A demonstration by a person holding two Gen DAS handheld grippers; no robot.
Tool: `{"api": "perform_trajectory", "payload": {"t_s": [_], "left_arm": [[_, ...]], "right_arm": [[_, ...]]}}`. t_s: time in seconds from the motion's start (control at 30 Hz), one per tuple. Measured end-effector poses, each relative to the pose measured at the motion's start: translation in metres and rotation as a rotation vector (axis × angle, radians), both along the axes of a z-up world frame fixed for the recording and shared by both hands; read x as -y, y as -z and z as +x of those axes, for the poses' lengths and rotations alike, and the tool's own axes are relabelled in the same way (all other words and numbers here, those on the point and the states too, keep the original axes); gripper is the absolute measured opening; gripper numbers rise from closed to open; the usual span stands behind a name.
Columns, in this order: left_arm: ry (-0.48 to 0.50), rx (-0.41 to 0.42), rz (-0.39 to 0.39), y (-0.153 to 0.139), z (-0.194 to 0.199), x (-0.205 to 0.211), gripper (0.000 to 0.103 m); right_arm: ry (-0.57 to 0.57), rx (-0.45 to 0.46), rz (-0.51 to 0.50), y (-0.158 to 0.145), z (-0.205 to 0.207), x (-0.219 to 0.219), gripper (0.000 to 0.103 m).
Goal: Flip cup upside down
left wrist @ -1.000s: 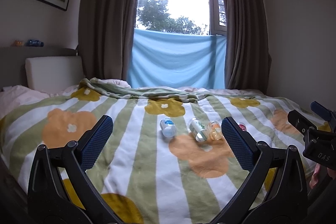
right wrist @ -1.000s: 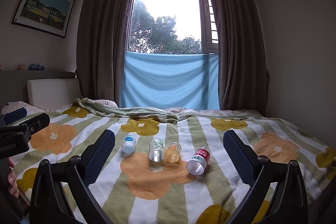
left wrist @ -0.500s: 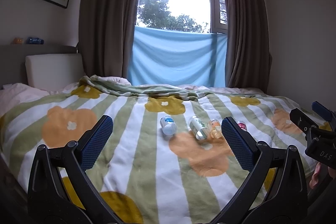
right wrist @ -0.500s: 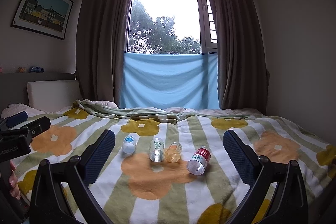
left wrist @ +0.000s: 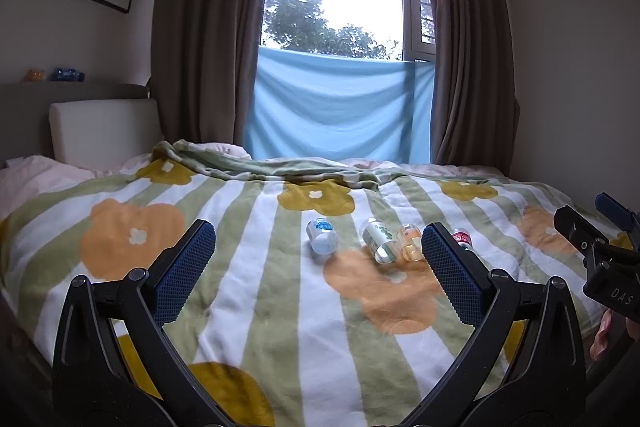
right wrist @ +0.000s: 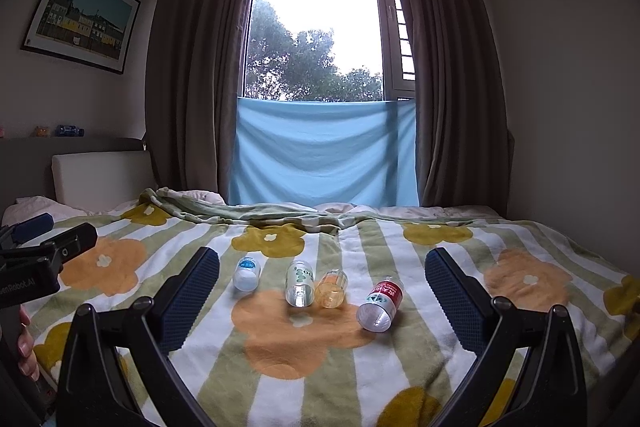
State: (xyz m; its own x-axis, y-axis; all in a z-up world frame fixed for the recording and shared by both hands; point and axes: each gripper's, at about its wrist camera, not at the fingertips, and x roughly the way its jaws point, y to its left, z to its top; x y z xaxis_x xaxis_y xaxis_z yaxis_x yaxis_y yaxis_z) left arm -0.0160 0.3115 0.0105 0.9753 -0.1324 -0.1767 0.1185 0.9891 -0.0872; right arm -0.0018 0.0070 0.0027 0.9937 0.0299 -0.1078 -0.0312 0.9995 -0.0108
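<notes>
Four small cups laid on their sides in a row on a striped floral blanket, blue-labelled cup, green-labelled cup, amber cup, red-labelled cup, right gripper held wide open above the blanket, nothing gripped, left gripper likewise spread open and empty.

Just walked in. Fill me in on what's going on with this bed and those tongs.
A person holds a pair of tongs in each hand over a bed with a flowered blanket. Four small cups lie on their sides in a row: a blue-label cup, a green-label cup, an orange cup and a red-label cup. The left tongs and right tongs are both open, short of the cups and touching none. No cup has been flipped yet.
</notes>
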Motion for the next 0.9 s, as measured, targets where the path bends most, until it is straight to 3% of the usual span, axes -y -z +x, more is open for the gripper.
{"api": "perform_trajectory", "payload": {"t_s": [0.53, 0.73, 0.9], "left_arm": [[-0.001, -0.033, 0.004, 0.011, 0.007, -0.003, 0.103], [0.002, -0.070, -0.006, 0.019, 0.018, -0.008, 0.103], [0.021, -0.116, -0.036, 0.034, 0.031, -0.018, 0.103]], "right_arm": [[-0.002, -0.049, 0.007, 0.011, 0.012, 0.002, 0.103], [0.031, -0.141, -0.021, 0.005, 0.065, 0.020, 0.103], [0.071, -0.302, -0.022, 0.014, 0.136, 0.047, 0.103]]}}
